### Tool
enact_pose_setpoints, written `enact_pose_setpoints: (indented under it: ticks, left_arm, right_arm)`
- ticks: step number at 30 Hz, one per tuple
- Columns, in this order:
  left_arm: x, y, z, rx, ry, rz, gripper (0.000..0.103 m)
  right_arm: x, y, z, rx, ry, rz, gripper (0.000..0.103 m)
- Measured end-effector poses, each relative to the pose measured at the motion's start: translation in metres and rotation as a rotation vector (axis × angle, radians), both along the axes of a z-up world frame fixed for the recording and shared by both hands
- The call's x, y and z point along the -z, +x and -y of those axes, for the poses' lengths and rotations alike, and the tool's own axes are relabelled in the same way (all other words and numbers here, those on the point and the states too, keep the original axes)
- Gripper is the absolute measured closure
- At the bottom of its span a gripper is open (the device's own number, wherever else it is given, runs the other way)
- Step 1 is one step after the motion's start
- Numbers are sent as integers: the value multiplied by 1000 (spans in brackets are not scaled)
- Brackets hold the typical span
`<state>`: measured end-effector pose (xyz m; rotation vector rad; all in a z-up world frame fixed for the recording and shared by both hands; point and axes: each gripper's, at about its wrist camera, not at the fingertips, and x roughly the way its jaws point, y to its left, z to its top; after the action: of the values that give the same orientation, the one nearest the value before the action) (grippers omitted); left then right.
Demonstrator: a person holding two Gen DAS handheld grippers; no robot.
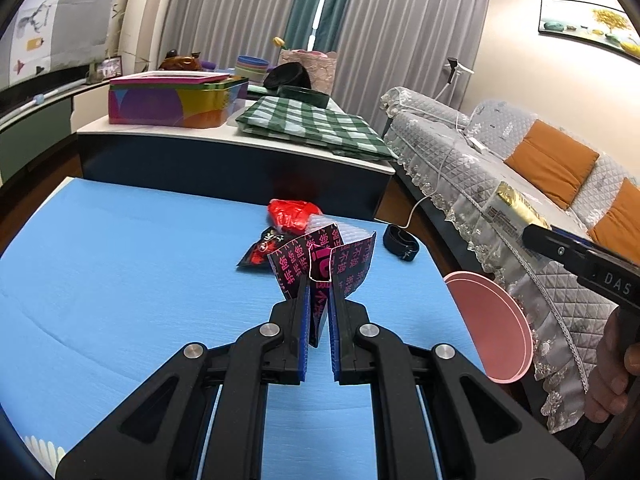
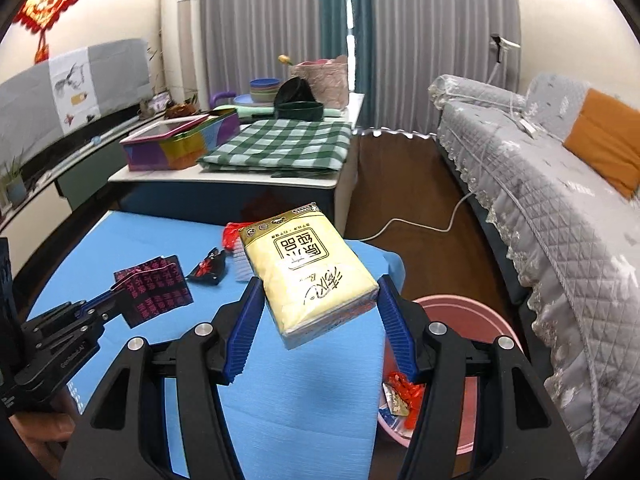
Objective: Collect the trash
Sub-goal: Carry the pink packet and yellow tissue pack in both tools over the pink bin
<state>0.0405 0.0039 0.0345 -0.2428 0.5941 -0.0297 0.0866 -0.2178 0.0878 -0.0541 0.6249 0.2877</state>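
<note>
My left gripper point(image 1: 319, 300) is shut on a black paper box with pink print point(image 1: 324, 264), held just above the blue mat point(image 1: 140, 280); it also shows in the right wrist view point(image 2: 154, 294). My right gripper point(image 2: 318, 300) is shut on a yellow tissue pack point(image 2: 308, 268), held above the mat's right edge beside the pink bin point(image 2: 464, 320). The pack point(image 1: 512, 210) and bin point(image 1: 492, 328) show at the right of the left wrist view. A red crumpled wrapper point(image 1: 292, 214) and a black-red wrapper point(image 1: 260, 250) lie on the mat.
The bin holds red wrappers point(image 2: 402, 394). A black band point(image 1: 401, 242) lies at the mat's far right corner. Behind stands a low table point(image 1: 240, 136) with a colourful tin point(image 1: 176, 100) and green checked cloth point(image 1: 312, 124). A grey-covered sofa point(image 1: 500, 168) runs along the right.
</note>
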Motion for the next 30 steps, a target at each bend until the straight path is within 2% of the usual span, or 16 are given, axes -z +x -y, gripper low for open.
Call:
enact_pose_setpoints:
  ticks: [10, 30]
  left_arm:
    - [5, 5, 20, 34, 21, -2, 95]
    - [24, 25, 79, 137, 31, -34, 95]
  right_arm:
    - [19, -4, 22, 63, -13, 10, 45]
    - [27, 4, 72, 179, 0, 6, 45]
